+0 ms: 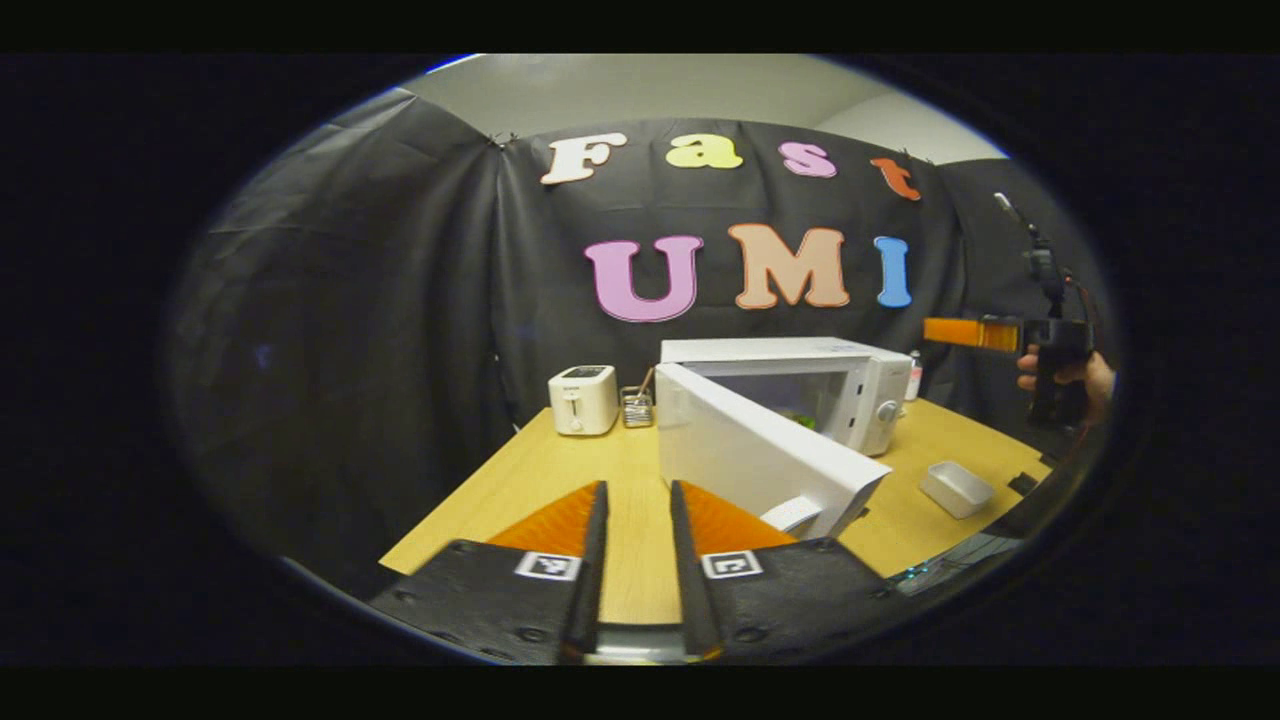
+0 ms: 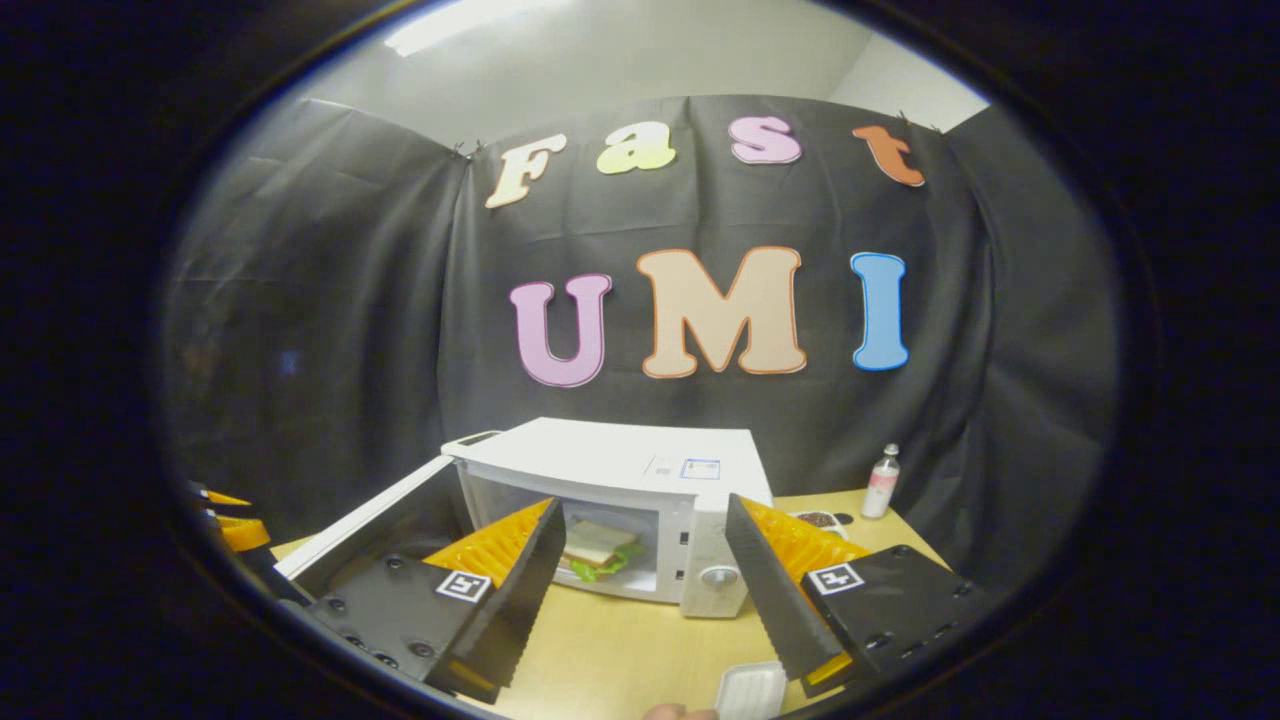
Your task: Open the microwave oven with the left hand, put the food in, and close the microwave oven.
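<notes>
One sandwich (image 2: 598,549) inside microwave (image 2: 640,470), beyond right gripper (image 2: 640,590).

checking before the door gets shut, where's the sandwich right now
In the right gripper view the sandwich lies inside the open microwave, left of its control knob.

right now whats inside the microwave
A sandwich with green lettuce sits in the open microwave. What it rests on and the cavity's left part are hidden behind the right gripper's finger.
</notes>
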`<action>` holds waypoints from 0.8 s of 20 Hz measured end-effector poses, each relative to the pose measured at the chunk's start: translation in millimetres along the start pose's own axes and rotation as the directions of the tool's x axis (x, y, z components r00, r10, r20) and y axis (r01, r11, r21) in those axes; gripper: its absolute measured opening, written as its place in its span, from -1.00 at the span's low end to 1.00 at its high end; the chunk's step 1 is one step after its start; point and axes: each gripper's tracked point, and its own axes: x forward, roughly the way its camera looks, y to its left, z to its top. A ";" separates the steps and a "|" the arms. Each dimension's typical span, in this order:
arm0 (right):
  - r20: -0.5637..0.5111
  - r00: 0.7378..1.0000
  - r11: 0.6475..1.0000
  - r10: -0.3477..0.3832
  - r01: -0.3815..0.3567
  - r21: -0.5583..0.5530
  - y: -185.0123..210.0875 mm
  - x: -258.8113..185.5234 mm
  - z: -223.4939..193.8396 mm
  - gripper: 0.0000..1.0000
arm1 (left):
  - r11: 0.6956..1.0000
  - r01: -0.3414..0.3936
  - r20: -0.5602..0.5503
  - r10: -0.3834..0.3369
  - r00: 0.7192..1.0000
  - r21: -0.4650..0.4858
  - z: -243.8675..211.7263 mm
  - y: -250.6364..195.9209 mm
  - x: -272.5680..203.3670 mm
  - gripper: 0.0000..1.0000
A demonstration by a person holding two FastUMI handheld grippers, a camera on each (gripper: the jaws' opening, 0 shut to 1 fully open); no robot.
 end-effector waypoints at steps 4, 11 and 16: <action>0.009 1.000 1.000 -0.012 0.012 0.012 -10.9 -6.4 10.3 0.83 | 1.000 0.012 -0.078 -0.013 0.997 -0.010 -28.9 -15.3 2.3 -0.96; 0.017 0.999 0.999 -0.035 0.035 0.016 -36.1 -8.5 20.6 0.83 | 0.996 0.071 -0.087 -0.066 0.994 0.055 -34.3 -53.1 4.7 -1.00; 0.022 0.998 0.999 -0.052 0.052 0.004 -50.5 -9.7 24.0 0.83 | 0.994 0.095 -0.090 -0.090 0.992 0.046 -32.0 -74.7 9.9 -1.00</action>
